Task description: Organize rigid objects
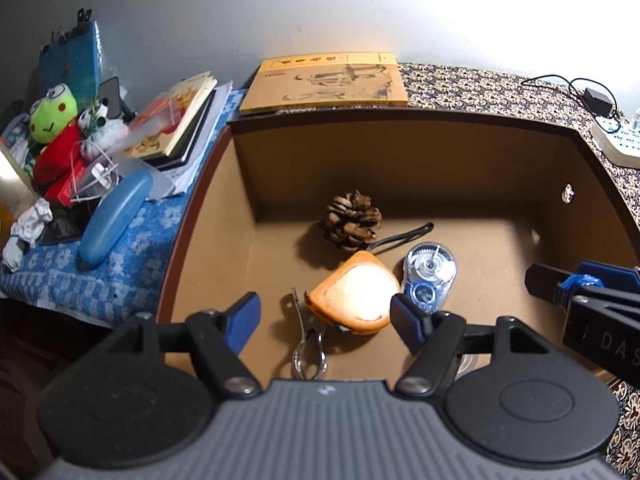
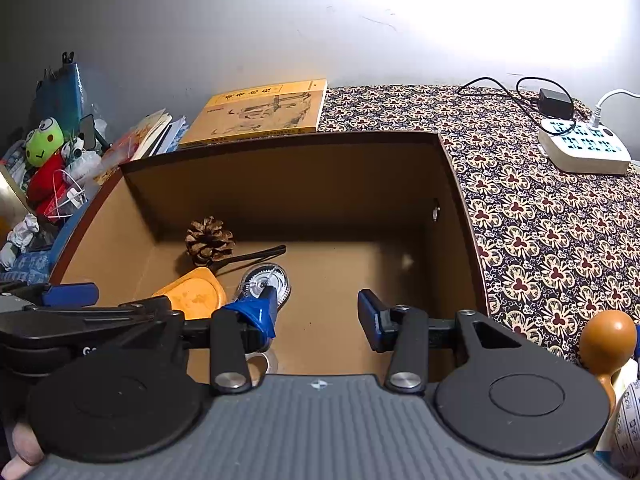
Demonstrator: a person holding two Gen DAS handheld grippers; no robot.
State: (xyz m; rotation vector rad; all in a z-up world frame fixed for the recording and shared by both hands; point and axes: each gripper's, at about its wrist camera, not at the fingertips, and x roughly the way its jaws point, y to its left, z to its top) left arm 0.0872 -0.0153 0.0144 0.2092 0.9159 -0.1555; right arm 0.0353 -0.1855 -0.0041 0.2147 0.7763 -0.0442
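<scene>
Both the left claw [image 1: 324, 316] and right claw [image 2: 316, 312] hang open and empty over the box [image 2: 280, 148], so next comes fetching another item, likely the wooden gourd [image 2: 608, 344] beside the box.

Left gripper [image 1: 324, 316] angled downward, jaws wide apart, right gripper [image 2: 318, 312] alongside, jaws parted, empty

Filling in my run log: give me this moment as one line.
left gripper: open above orange case | right gripper: open, nothing between fingers | box: pinecone, correction tape, clip
</scene>
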